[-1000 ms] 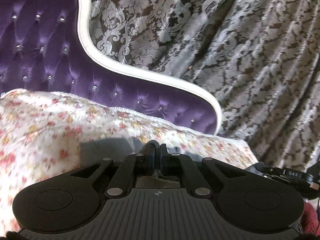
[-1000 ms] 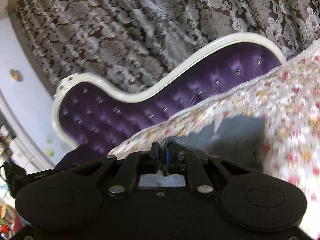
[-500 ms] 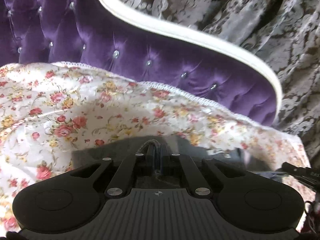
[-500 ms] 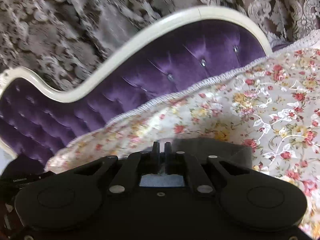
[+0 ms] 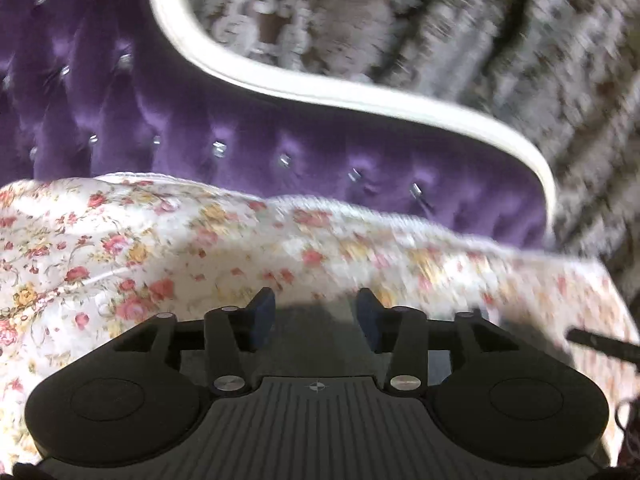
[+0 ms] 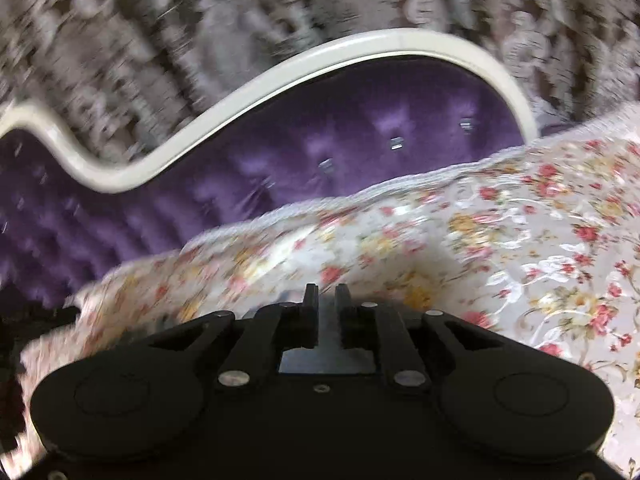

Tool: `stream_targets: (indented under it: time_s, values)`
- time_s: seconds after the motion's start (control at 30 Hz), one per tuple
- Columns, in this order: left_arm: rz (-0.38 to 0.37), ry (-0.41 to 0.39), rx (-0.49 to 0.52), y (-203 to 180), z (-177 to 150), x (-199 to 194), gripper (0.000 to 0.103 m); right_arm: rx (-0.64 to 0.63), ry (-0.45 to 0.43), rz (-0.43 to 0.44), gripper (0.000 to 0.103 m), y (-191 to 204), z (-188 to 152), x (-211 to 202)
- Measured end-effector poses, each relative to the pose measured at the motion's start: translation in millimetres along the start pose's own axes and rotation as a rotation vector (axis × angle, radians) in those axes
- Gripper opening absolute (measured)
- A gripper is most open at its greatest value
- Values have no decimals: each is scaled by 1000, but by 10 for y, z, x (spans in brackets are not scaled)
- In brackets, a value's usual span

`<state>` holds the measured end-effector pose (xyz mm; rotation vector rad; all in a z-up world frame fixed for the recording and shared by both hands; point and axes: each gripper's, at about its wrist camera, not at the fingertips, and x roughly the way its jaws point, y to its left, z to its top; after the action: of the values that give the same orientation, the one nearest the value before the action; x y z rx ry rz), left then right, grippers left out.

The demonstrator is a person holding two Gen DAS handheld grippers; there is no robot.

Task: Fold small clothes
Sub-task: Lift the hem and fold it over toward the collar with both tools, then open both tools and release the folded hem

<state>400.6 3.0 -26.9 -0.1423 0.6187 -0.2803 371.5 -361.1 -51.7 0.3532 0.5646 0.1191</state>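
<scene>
A small grey garment (image 5: 316,336) lies on the floral bedspread (image 5: 120,248), mostly hidden under my left gripper (image 5: 315,306). Its jaws are opening and stand well apart, and the blue pads (image 5: 262,308) are clear of the cloth, which shows in the gap between them. In the right wrist view the same grey garment (image 6: 327,332) shows through a narrow slot in my right gripper (image 6: 327,300). Its jaws are just opening, with the cloth lying loose between the fingers. Both pictures are blurred.
The bedspread (image 6: 520,240) ends at a white trimmed edge against a tufted purple headboard (image 5: 200,112) with a cream frame (image 6: 280,76). Patterned grey curtains (image 5: 480,40) hang behind. A black part (image 5: 600,346) juts in at the left view's right edge.
Both grippers came down toward the bedspread with the grey garment pinched. Now the left jaws have spread wide and the right jaws have parted a little, so the cloth lies free.
</scene>
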Motion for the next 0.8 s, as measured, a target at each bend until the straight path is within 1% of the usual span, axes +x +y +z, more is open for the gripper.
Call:
stream_targets:
  time_s: [0.13,0.17,0.2,0.27,0.33,0.37,0.4,0.43,0.5,0.53,0.6,0.67,0.73,0.8]
  values:
    - [-1,37,138,-256,-285,-12,50,-141,51,37,21,386,-196,21]
    - [7,43,178,-308,-360,-1,51,-177,60,45,27,486,-247,33]
    - [17,48,216,-344,-429,15,51,-217,70,55,42,589,-307,47]
    - [47,67,270,-382,-543,95,51,-317,85,65,52,806,-442,77]
    - [78,89,275,-340,-622,181,51,-421,107,69,51,986,-566,125]
    - [91,98,273,-310,-643,225,53,-458,120,69,51,1043,-617,167]
    - [98,99,273,-270,-663,244,58,-474,130,63,51,1061,-652,206]
    - [104,88,277,-243,-678,258,61,-479,143,43,51,1044,-678,267]
    - [106,91,278,-226,-687,252,64,-455,162,-27,52,926,-681,399]
    - [103,94,266,-216,-676,253,64,-418,150,-49,54,820,-662,433]
    - [103,105,258,-228,-653,250,63,-330,138,-80,54,639,-587,457]
    - [107,111,256,-271,-619,210,62,-294,132,-122,54,555,-541,455]
    - [89,103,235,-332,-584,123,62,-283,127,-120,54,563,-531,420]
    - [51,85,228,-439,-563,35,62,-270,98,-94,59,603,-543,293]
